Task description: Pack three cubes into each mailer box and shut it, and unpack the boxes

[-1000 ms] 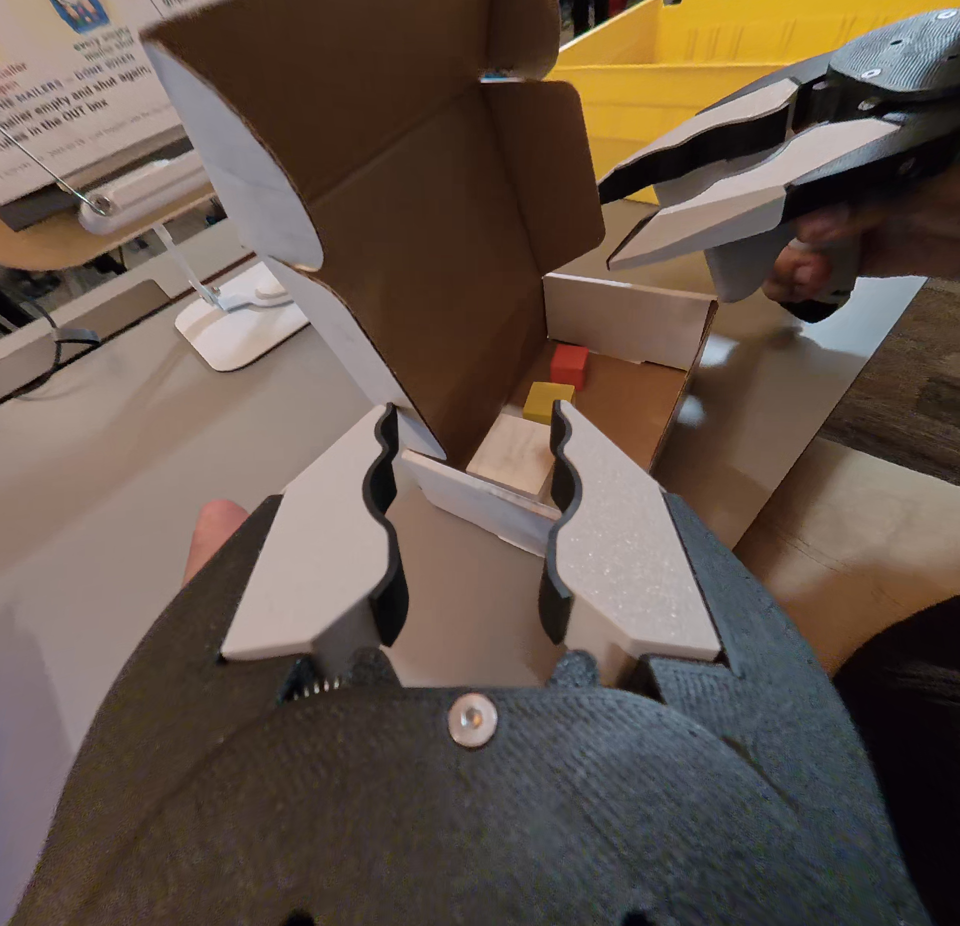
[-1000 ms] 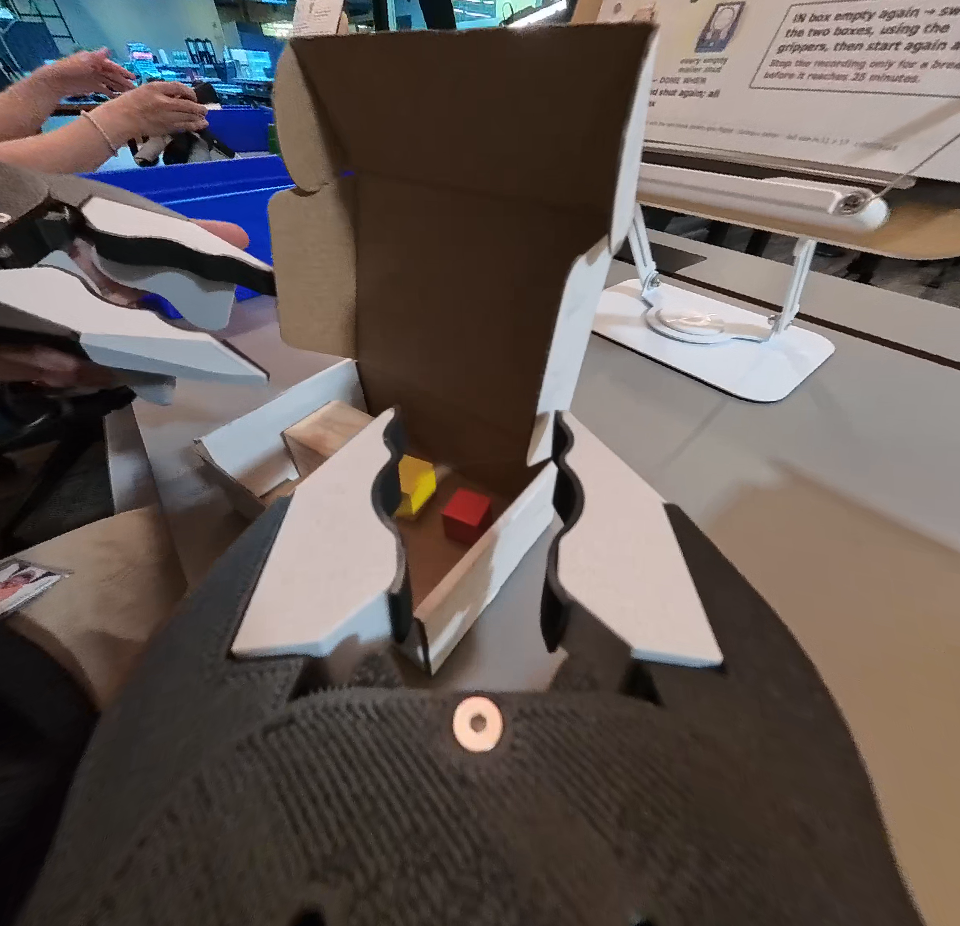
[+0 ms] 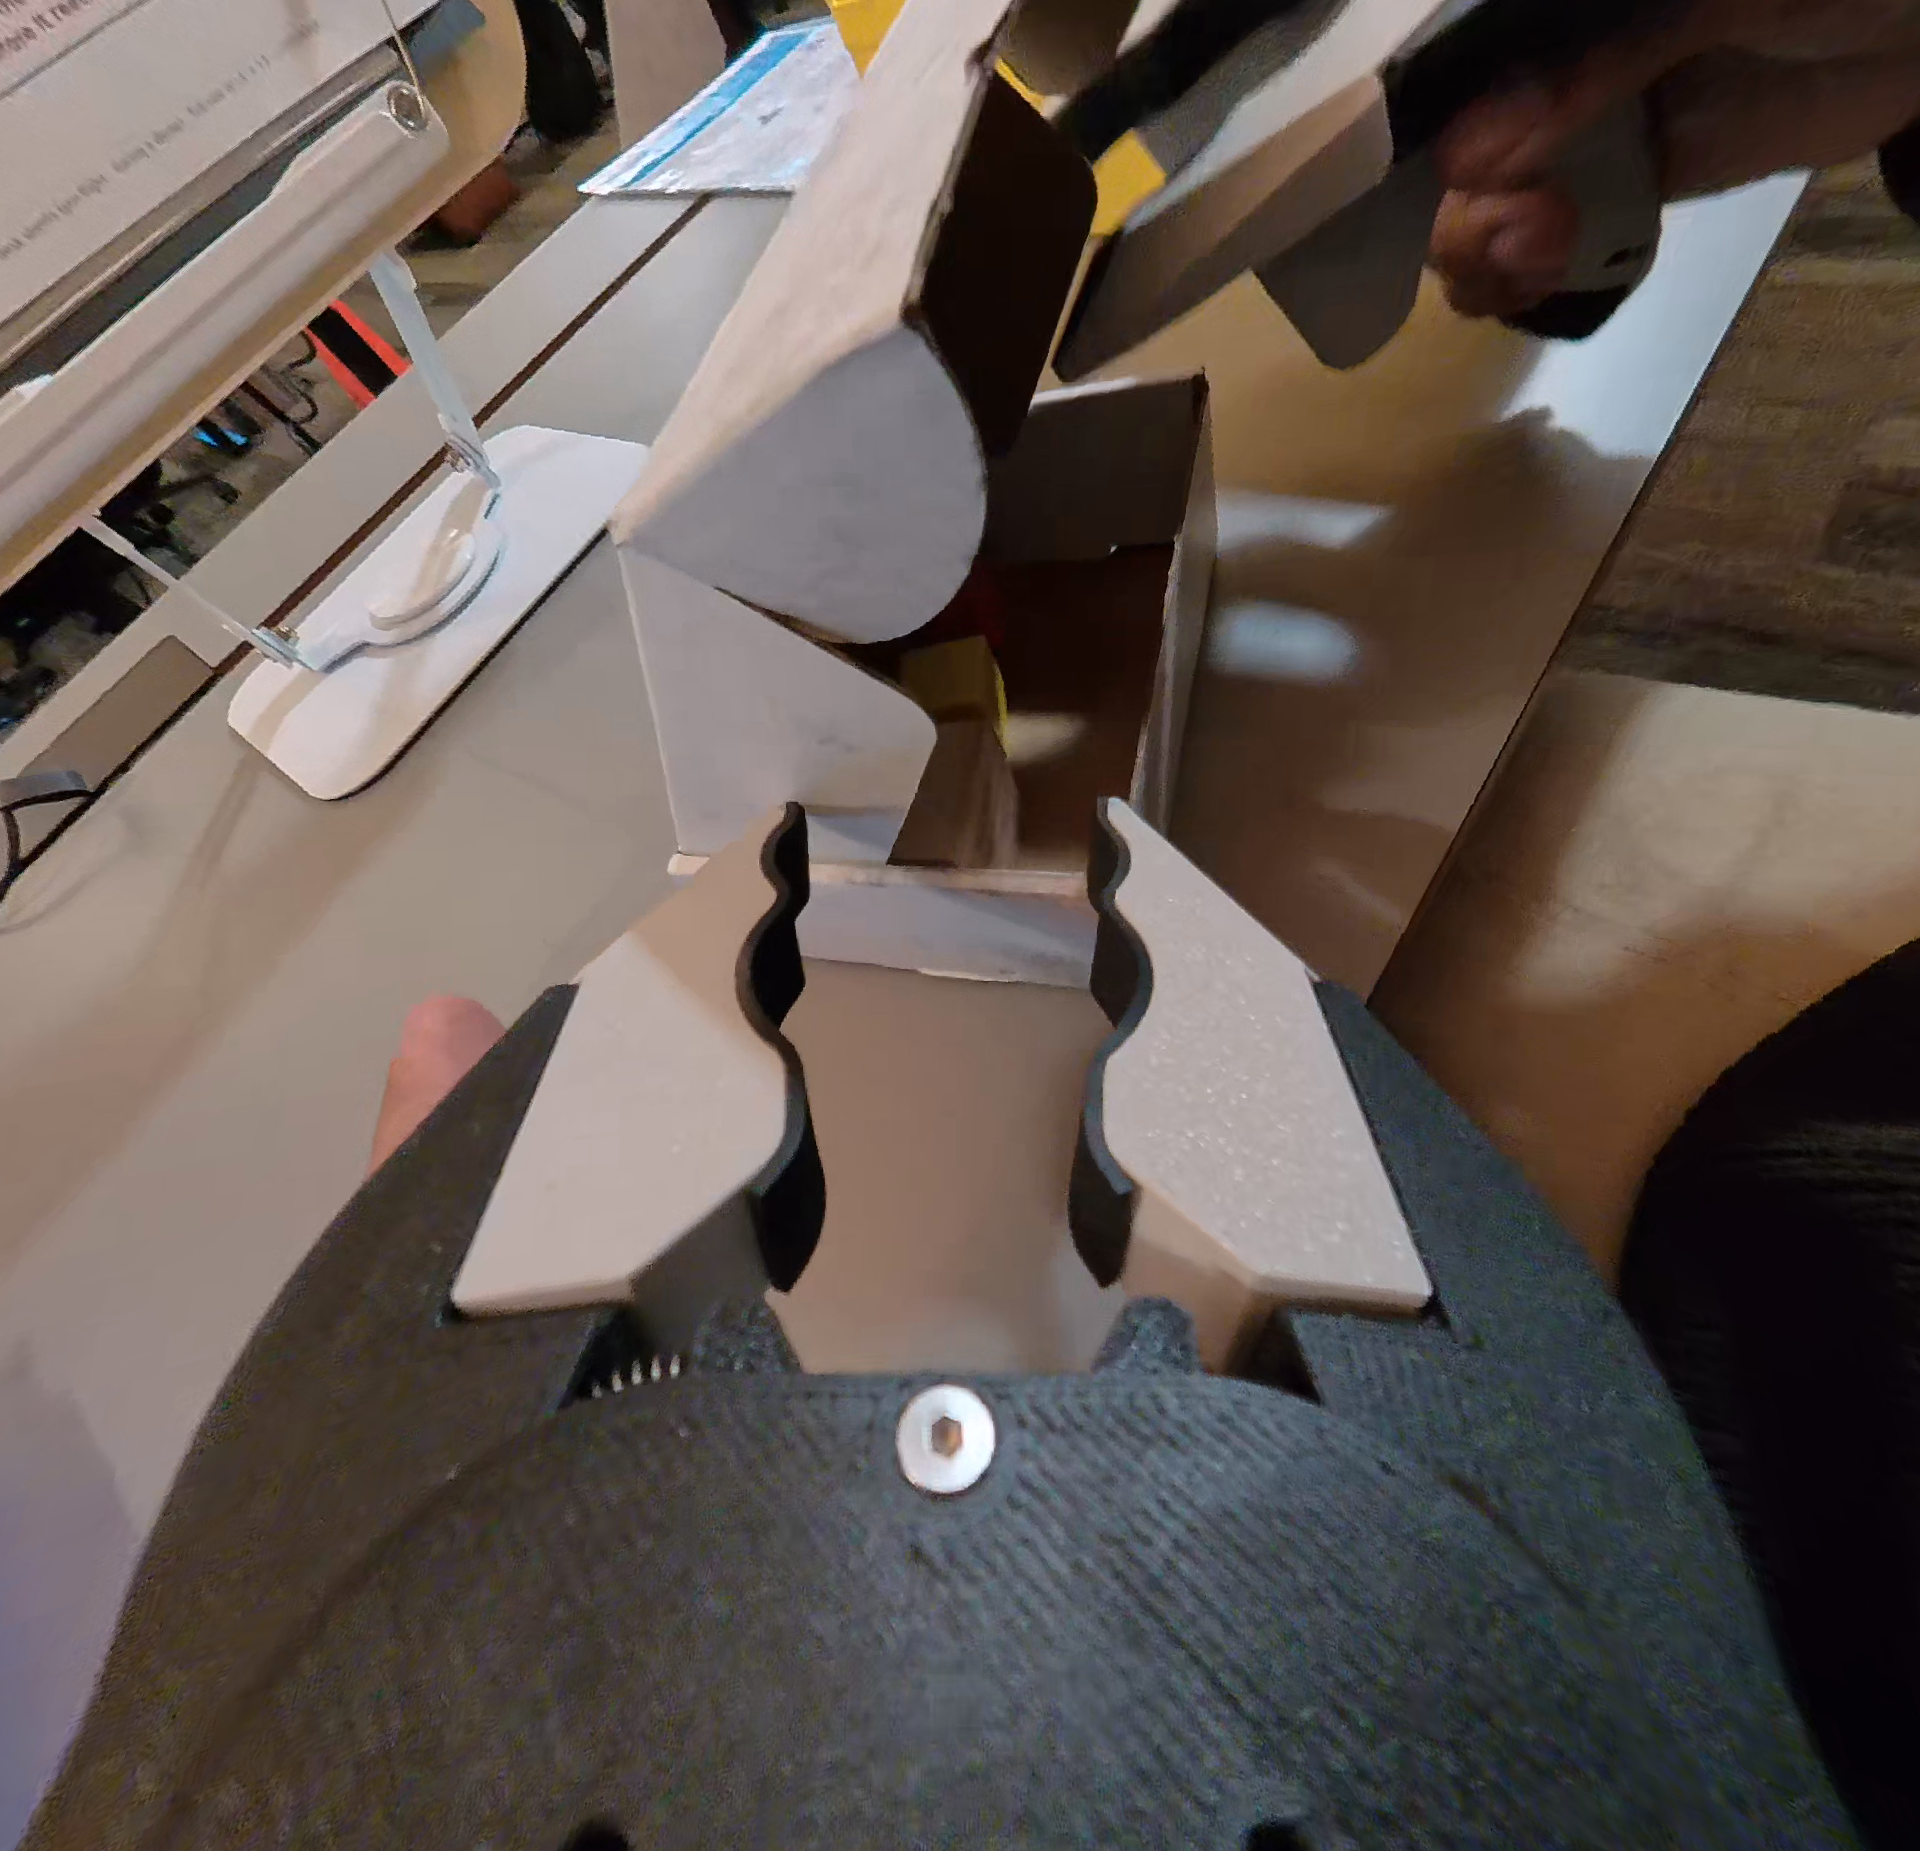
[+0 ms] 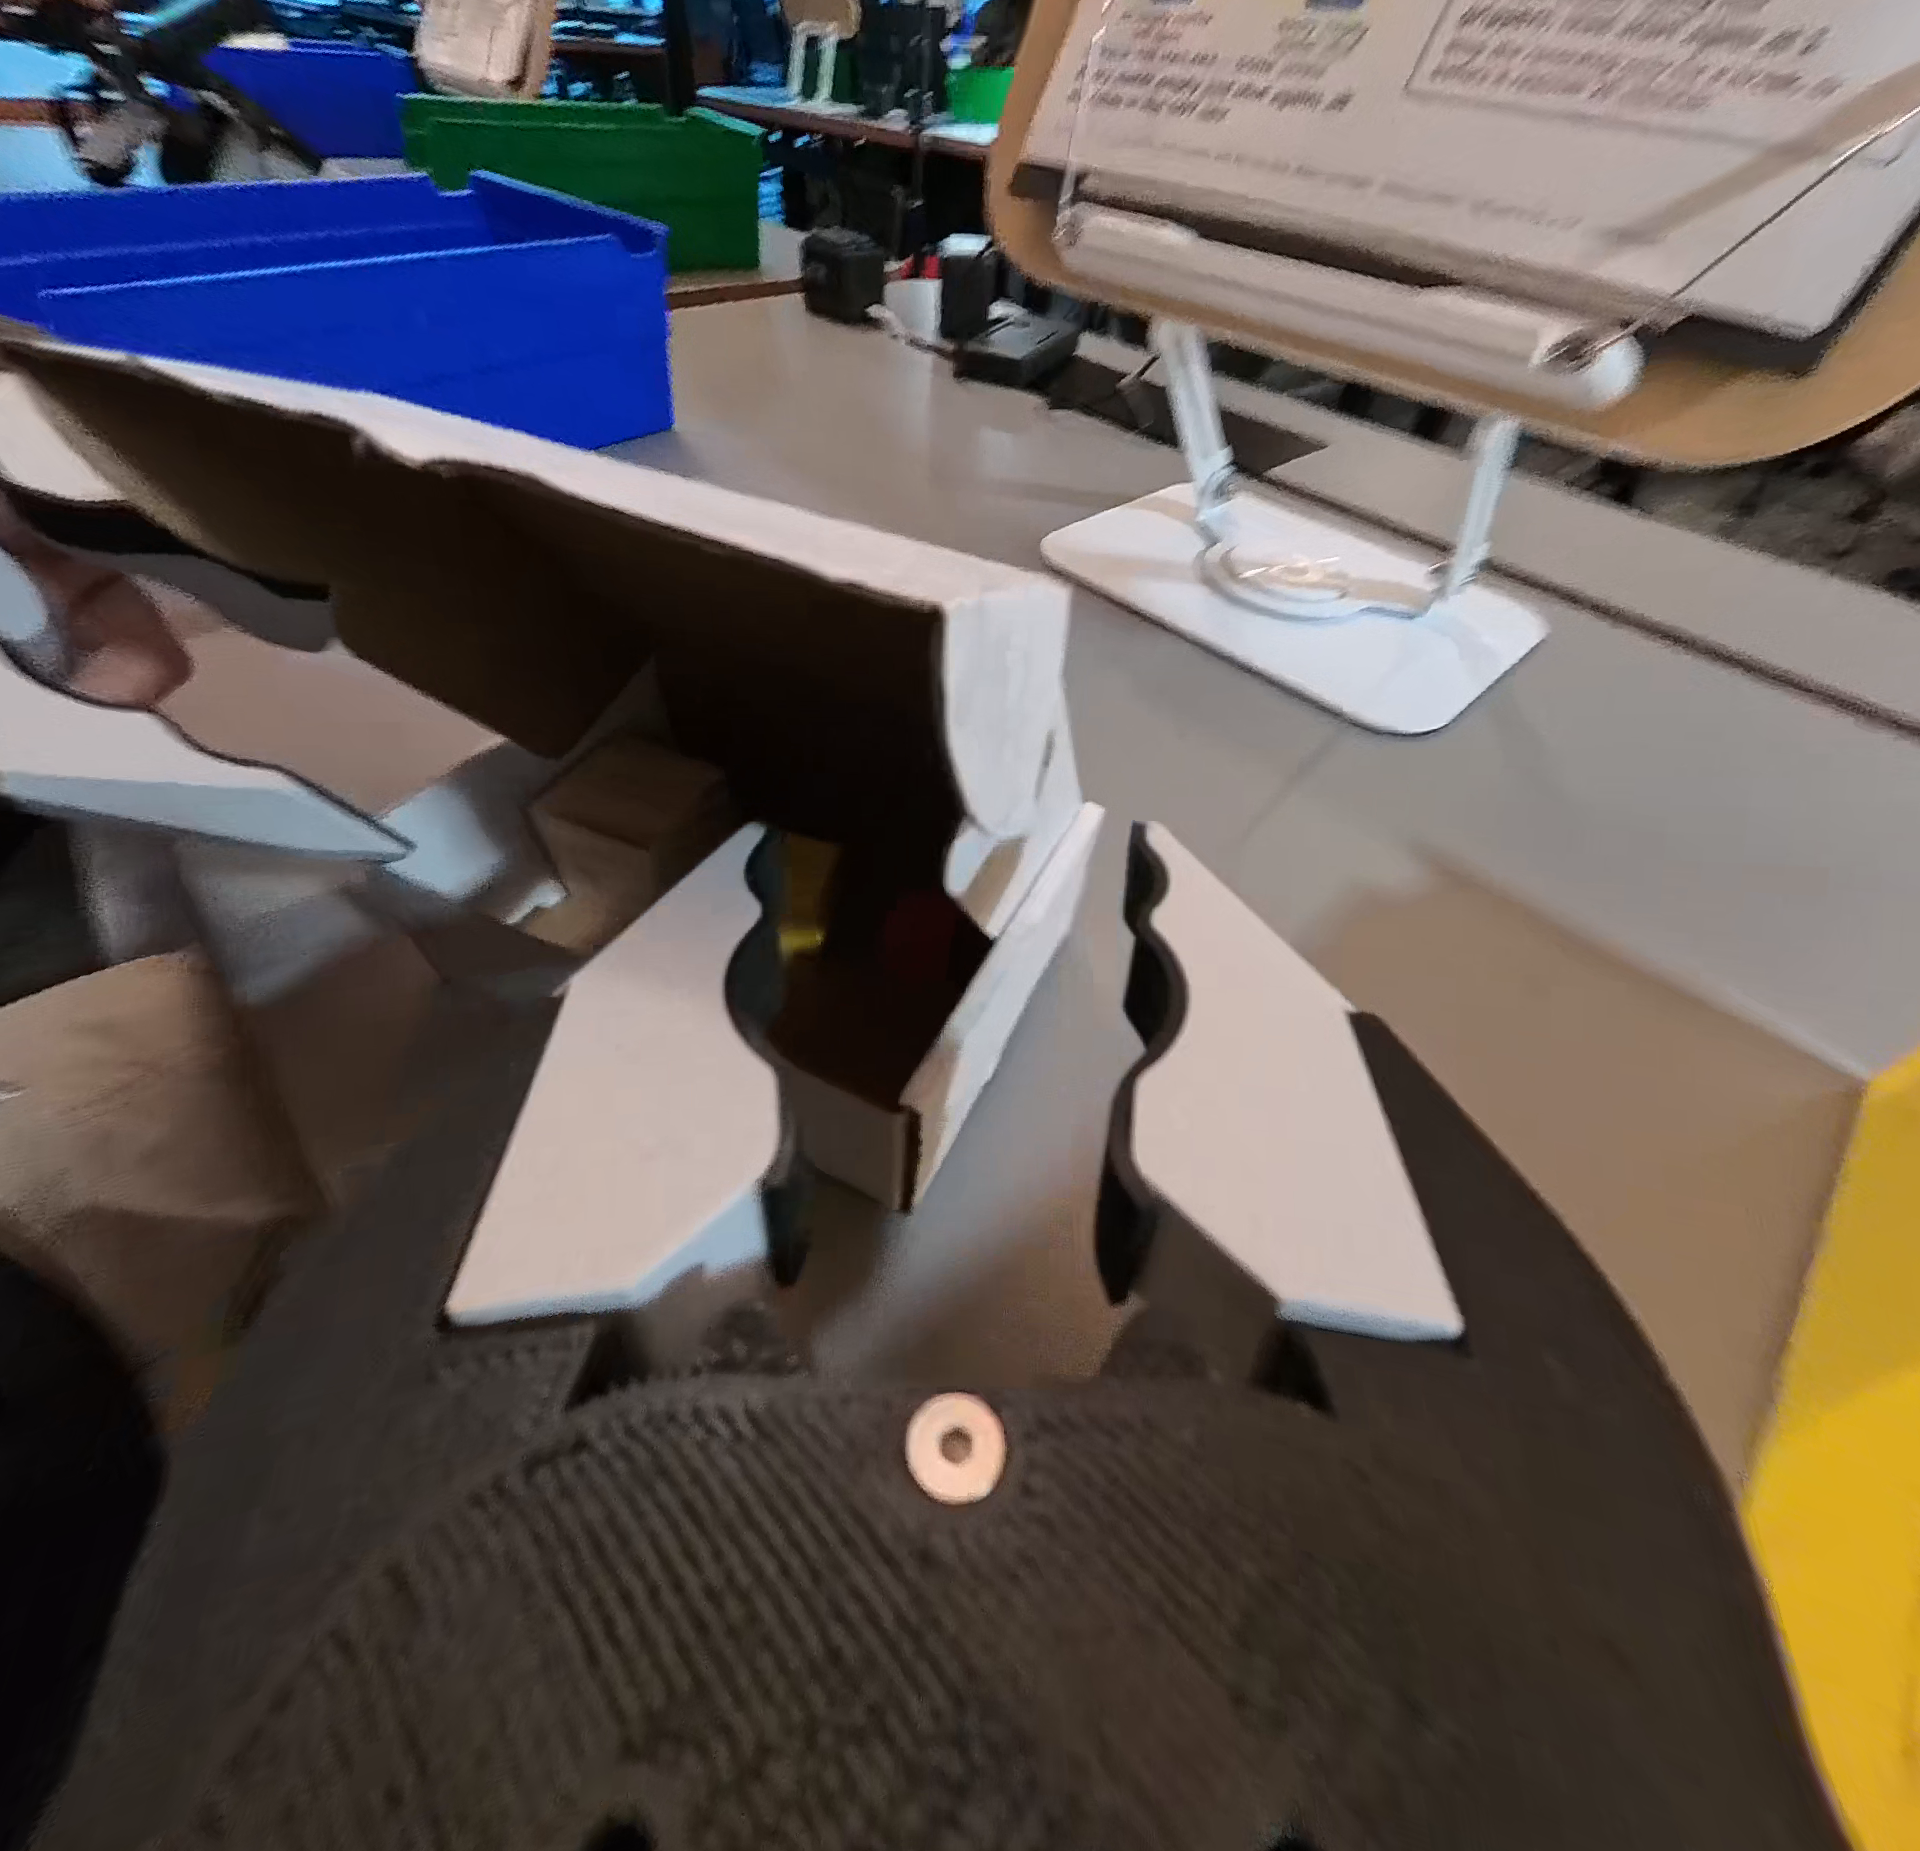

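While the lid [image 4: 582,596] had stood upright a second earlier, it now leaned low over the mailer box [image 3: 1179,596]; cubes [image 3: 951,679] inside. Left gripper [image 3: 945,856] and right gripper [image 4: 940,845] both gaped wide, empty. Shutting nearly done.

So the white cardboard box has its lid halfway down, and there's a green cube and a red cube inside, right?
Not quite. The cube is yellow, not green. It sits beside the red cube inside the white cardboard box, under the half-lowered lid. The right wrist view shows it.
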Demonstrator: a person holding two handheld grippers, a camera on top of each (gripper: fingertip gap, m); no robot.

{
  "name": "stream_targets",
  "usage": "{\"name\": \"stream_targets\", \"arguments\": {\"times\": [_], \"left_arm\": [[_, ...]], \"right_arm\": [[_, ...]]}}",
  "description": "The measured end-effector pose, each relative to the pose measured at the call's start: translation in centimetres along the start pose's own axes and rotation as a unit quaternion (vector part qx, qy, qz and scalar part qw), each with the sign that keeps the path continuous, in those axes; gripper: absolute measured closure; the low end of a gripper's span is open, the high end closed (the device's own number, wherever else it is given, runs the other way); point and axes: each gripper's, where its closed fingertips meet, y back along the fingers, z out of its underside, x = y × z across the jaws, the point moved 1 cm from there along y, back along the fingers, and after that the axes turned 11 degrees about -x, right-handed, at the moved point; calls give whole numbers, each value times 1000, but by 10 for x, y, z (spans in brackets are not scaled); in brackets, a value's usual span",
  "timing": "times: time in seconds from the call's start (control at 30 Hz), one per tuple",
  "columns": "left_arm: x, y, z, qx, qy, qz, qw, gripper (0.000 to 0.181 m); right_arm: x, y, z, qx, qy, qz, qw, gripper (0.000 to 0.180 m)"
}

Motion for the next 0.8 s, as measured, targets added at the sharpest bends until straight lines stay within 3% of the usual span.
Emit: {"name": "stream_targets", "arguments": {"times": [0.2, 0.37, 0.47, 0.63, 0.8], "left_arm": [[-10, 12, -9, 17, -2, -15, 1000, 126], [-13, 33, -28, 87, 30, -21, 996, 122], [-11, 43, -42, 126, 23, -41, 991, 123], [-11, 42, -47, 132, 21, -79, 988, 143], [-18, 43, -45, 134, 42, -88, 986, 149]], "right_arm": [[6, 24, -24, 64, 76, 81, 992, 122], [-5, 41, -33, 100, 130, 110, 980, 138], [-6, 43, -33, 104, 124, 109, 981, 146], [0, 46, -35, 104, 89, 110, 984, 176], [-6, 49, -36, 94, 63, 65, 991, 175]]}}
